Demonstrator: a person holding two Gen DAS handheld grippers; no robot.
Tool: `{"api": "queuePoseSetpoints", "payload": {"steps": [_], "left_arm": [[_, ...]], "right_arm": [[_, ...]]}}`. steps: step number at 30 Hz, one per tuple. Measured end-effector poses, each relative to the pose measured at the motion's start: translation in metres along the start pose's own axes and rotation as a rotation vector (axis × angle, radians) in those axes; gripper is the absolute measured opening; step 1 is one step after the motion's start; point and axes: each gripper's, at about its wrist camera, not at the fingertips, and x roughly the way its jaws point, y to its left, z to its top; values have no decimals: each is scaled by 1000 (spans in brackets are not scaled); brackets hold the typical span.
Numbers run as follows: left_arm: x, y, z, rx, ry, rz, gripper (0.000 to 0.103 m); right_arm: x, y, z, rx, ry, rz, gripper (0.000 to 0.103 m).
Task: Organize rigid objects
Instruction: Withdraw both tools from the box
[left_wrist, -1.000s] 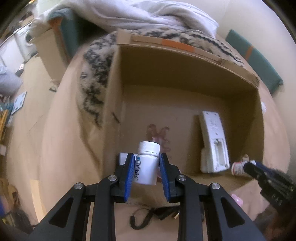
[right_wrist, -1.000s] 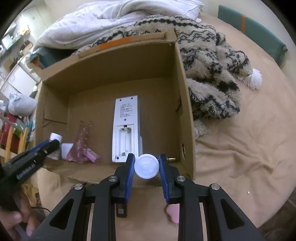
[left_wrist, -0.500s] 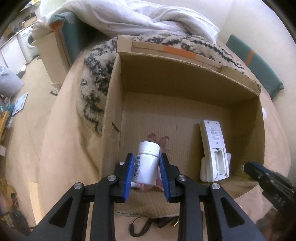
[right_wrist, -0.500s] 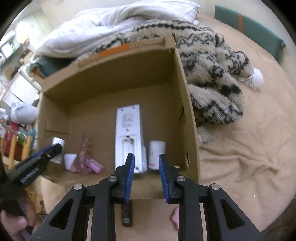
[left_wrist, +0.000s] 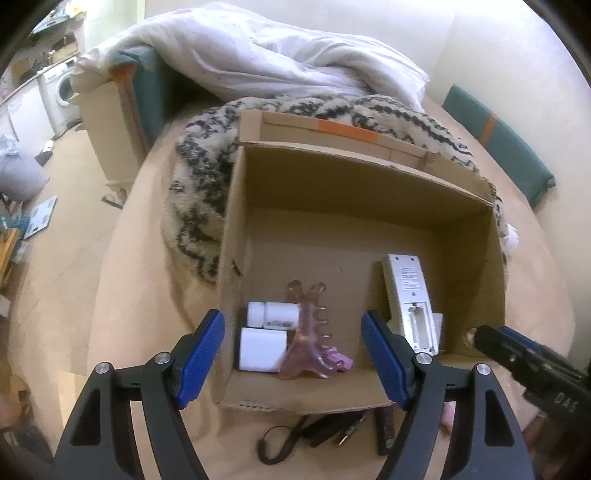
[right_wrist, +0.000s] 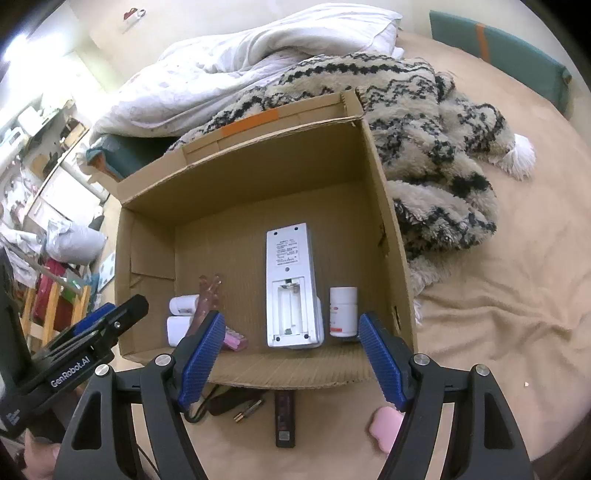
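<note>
— How many things are in the cardboard box (right_wrist: 373, 155)?

— Five that I can see: two white pill bottles, one lying at the left (left_wrist: 273, 314) and one at the right (right_wrist: 343, 312), one white block (left_wrist: 260, 350), one pink hair claw (left_wrist: 308, 339) and one white remote (right_wrist: 290, 291).

— And outside it?

— On the bed, one black cable (left_wrist: 284, 439), one dark stick (right_wrist: 285, 419), one pink thing (right_wrist: 386, 424). One patterned blanket (right_wrist: 424, 110), one white duvet (left_wrist: 277, 55).
</note>
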Motion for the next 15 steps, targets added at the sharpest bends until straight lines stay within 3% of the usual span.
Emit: {"api": "queuePoseSetpoints", "payload": {"steps": [15], "left_arm": [[-19, 5, -23, -12, -1, 44, 74]], "right_arm": [[-25, -6, -15, 18, -26, 21, 79]]}}
